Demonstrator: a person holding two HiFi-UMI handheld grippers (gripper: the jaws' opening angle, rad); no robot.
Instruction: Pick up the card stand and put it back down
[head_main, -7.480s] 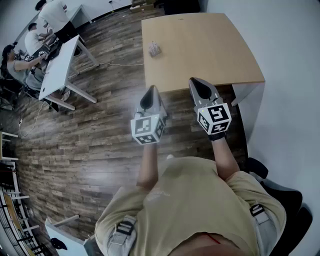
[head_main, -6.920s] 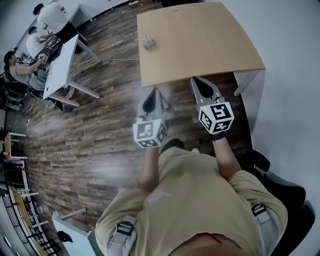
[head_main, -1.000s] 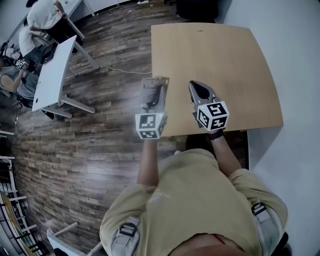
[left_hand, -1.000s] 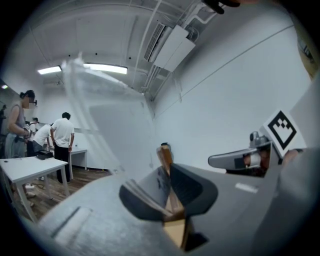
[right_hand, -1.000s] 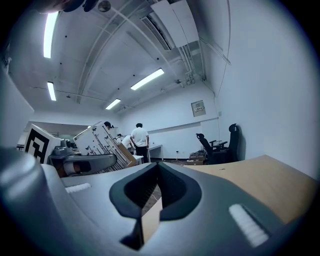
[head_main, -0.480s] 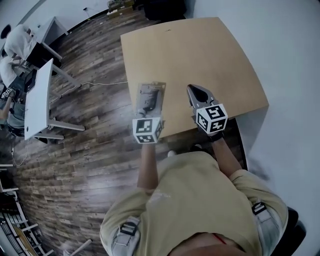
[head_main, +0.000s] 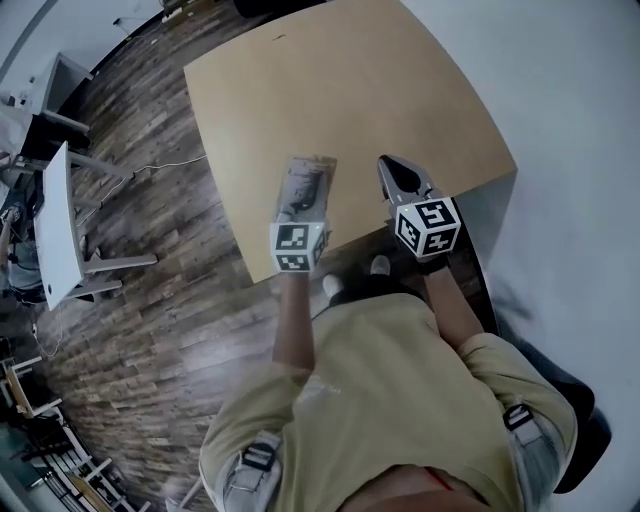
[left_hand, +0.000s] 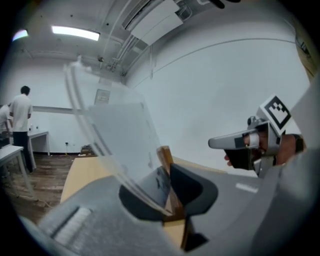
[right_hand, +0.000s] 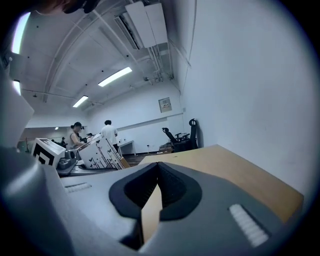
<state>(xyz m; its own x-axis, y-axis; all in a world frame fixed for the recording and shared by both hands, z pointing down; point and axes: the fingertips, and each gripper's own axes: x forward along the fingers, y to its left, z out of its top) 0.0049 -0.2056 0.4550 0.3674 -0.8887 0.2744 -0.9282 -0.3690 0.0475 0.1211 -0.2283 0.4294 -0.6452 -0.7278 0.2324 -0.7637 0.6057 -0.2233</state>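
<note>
- The left gripper (left_hand: 169, 172) was closed on the stand (left_hand: 112, 145). Its jaws pinched the wooden base, and the clear panel rose from them and leaned to the left in the left gripper view.
- The right gripper (right_hand: 158, 169) was closed, its tips met, and it held nothing.
- In the head view the stand was over the desk (head_main: 350, 90), just inside the near edge and closer to the near left corner than to the near right one. I could not tell whether the base touched the top.
- The right gripper was to the right of the stand, also just inside the near edge. The two grippers were apart.
- Writing: the card (right_hand: 97, 150) in the stand carried rows of small dark marks, too small to read. The marker cube (head_main: 430, 227) on each gripper showed only black and white square patterns. A small plate (right_hand: 165, 104) on the far wall could not be read.
- Room on the desk: from the grippers to the far edge the top was bare wood, wide on both sides.
- The right edge of the desk lay near a white wall (right_hand: 250, 75), so the room there was narrow.
- The left edge opened on the wood floor (head_main: 130, 250), and a white table (head_main: 60, 220) stood well apart from it.
- The person's shoe (head_main: 380, 265) was on the floor at the near edge.
- An office chair (right_hand: 187, 132) stood beyond the far edge, and people (right_hand: 107, 132) stood well away.
</note>
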